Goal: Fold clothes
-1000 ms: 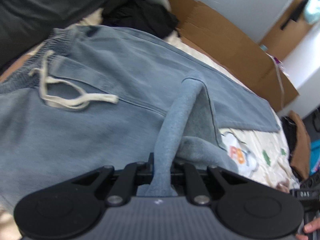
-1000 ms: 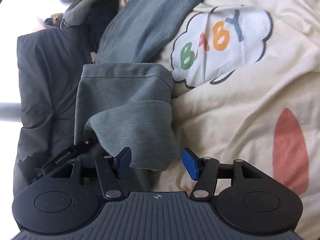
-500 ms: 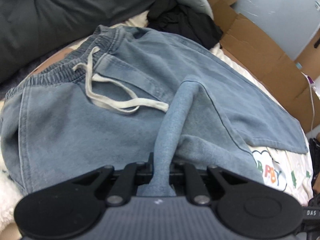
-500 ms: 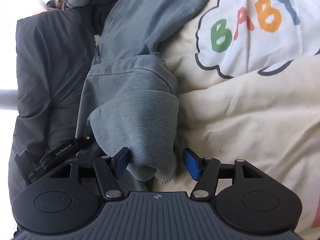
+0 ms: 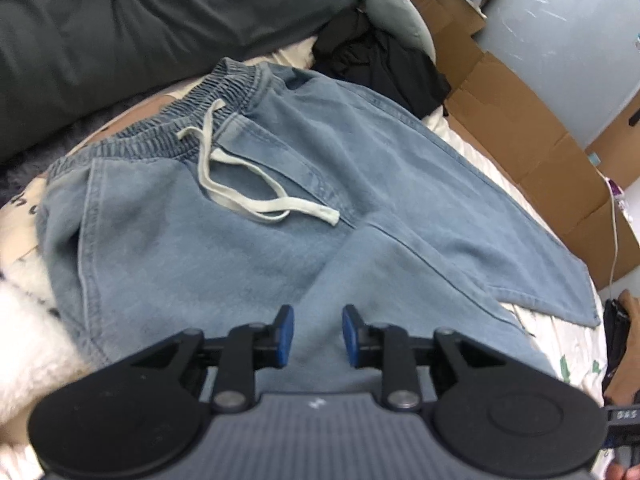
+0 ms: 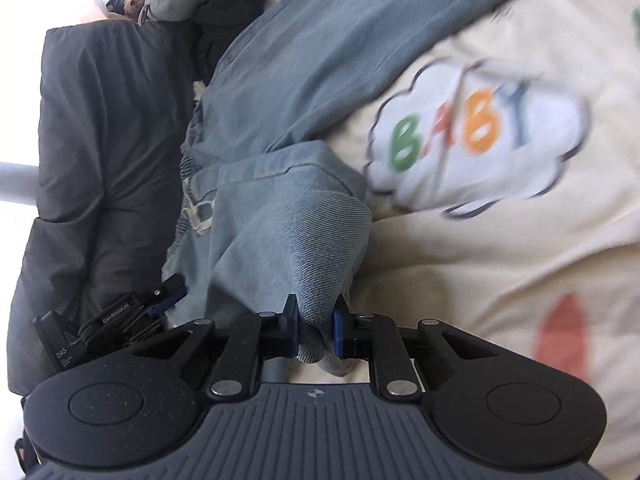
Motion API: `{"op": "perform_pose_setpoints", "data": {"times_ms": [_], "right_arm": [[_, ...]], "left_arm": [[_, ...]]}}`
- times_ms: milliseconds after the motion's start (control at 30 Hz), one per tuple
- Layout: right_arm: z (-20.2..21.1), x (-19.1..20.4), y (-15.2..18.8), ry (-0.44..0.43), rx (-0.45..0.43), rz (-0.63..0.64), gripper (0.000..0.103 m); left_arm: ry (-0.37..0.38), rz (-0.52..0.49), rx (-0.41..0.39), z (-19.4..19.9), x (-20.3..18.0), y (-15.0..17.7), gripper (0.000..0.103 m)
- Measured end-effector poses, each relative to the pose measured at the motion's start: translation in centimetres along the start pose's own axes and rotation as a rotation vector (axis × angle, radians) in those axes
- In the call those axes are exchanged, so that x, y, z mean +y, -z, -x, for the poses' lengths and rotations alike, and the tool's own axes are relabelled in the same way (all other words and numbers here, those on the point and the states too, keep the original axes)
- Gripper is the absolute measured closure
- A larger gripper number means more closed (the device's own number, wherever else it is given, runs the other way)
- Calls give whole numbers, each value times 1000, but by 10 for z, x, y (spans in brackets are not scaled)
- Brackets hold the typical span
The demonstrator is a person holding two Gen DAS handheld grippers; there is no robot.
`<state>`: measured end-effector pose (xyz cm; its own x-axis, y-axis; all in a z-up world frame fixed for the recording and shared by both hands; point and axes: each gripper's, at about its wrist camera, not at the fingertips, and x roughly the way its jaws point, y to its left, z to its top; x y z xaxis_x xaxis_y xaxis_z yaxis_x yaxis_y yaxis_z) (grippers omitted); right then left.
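Note:
Light blue denim trousers (image 5: pixel 248 216) with an elastic waistband and a white drawstring (image 5: pixel 256 204) lie spread on a cream printed sheet (image 6: pixel 500 264). My left gripper (image 5: pixel 317 334) hovers over the folded leg; its jaws are opening and stand apart, with no cloth pinched between the blue pads (image 5: pixel 285 334). In the right wrist view, my right gripper (image 6: pixel 316 330) has its jaws closing on a bunched fold of the trousers (image 6: pixel 304 248), and the pads press the cloth from both sides. The left gripper's body (image 6: pixel 120 316) shows at the lower left of that view.
A dark grey cushion (image 5: pixel 140 28) runs along the far side. A black garment (image 5: pixel 384 64) and flattened cardboard boxes (image 5: pixel 532 136) lie beyond the trousers. The sheet carries a "BABY" cloud print (image 6: pixel 476 132). A white fluffy item (image 5: pixel 28 320) sits at the left edge.
The left gripper has let go of the pinched denim fold, which now lies flat, and has drawn back. The right gripper has shut on the trouser fold and lifted.

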<state>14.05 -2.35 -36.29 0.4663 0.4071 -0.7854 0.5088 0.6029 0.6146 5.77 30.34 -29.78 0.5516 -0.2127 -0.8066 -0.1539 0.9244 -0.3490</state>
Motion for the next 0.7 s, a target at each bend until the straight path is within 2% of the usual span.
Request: {"op": "perform_pose_setpoints", "data": {"times_ms": [333, 700], "right_arm": [[85, -13, -6, 215, -48, 34, 89], [176, -30, 0, 495, -121, 48, 89]], "left_arm": [[-40, 43, 43, -6, 16, 13, 75], [-18, 37, 134, -18, 15, 36, 75]]}}
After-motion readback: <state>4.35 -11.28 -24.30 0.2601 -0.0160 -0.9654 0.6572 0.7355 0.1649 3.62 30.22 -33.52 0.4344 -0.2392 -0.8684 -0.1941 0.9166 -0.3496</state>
